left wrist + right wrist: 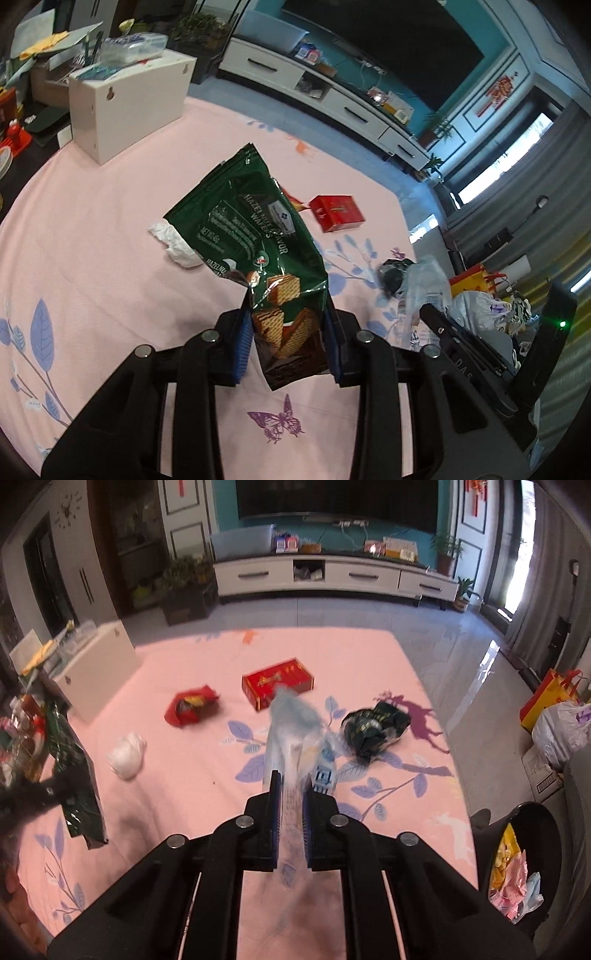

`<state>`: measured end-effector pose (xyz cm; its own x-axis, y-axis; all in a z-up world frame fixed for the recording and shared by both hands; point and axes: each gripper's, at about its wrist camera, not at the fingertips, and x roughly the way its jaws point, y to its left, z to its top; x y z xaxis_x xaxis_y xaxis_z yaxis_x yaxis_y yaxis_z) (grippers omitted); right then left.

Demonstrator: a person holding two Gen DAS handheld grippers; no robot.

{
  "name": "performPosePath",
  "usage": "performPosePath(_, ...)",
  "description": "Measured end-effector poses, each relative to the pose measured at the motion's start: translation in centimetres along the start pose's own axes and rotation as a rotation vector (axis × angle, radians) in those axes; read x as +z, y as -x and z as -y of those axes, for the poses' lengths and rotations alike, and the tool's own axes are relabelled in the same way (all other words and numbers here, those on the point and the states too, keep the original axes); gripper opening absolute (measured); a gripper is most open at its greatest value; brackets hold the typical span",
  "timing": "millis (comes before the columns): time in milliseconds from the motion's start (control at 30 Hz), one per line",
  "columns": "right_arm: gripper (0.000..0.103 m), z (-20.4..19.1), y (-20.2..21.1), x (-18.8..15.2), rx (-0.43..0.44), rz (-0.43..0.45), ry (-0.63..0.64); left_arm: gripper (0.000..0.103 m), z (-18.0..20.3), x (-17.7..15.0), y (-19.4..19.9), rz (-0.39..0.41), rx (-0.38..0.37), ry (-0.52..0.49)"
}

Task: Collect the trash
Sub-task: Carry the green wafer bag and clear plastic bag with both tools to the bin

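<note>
The left hand-held gripper was closed on the lower part of a green wafer bag, its jaws pinching the crumpled foil with most of the bag standing free above the pink cloth-covered surface. The right hand-held gripper was nearly shut on a thin, clear blue-tinted plastic wrapper, which was blurred and hung loose beyond the pads.

Taking the black bin as landmark: it stood just off the near right corner of the surface, already holding wrappers. Both held pieces were to its left, above the cloth. To do this step well, I judged each grip should be kept firm while the trash was carried over the bin's rim before being let go, as light foil and film drift easily.

Farther from the bin lay a dark crumpled bag, then a white tissue wad, a red wrapper and a red box, all yet to be collected. A white box stood at the far left corner.
</note>
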<state>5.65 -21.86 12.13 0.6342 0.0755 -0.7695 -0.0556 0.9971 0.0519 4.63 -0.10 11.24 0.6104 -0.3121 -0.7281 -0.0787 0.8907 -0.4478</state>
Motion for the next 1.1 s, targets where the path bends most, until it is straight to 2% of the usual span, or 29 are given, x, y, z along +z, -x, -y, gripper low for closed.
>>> performPosePath(133, 0.011, 0.8, 1.9, 0.2, 0.016, 0.048, -0.031, 0.034, 0.9, -0.2, 0.9, 0.03, -0.019, -0.026)
performPosePath(367, 0.011, 2.5, 5.3, 0.4, 0.013, 0.131, -0.083, 0.034, 2.0, -0.6, 2.2, 0.04, -0.101, -0.037)
performPosePath(567, 0.011, 5.0, 7.7, -0.5, -0.03, 0.174, -0.147, 0.034, 3.1, -1.2, 2.5, 0.051, -0.118, -0.073)
performPosePath(767, 0.011, 8.6, 9.1, -1.8, -0.098, 0.185, -0.244, 0.034, 4.2, -1.5, 2.3, 0.007, -0.202, -0.071)
performPosePath(967, 0.011, 11.8, 11.3, -3.1, -0.146, 0.222, -0.326, 0.034, 6.6, -2.5, 2.5, 0.014, -0.218, -0.127)
performPosePath(1100, 0.011, 13.8, 13.2, -3.9, -0.172, 0.266, -0.382, 0.034, 8.8, -3.5, 2.4, 0.036, -0.186, -0.199)
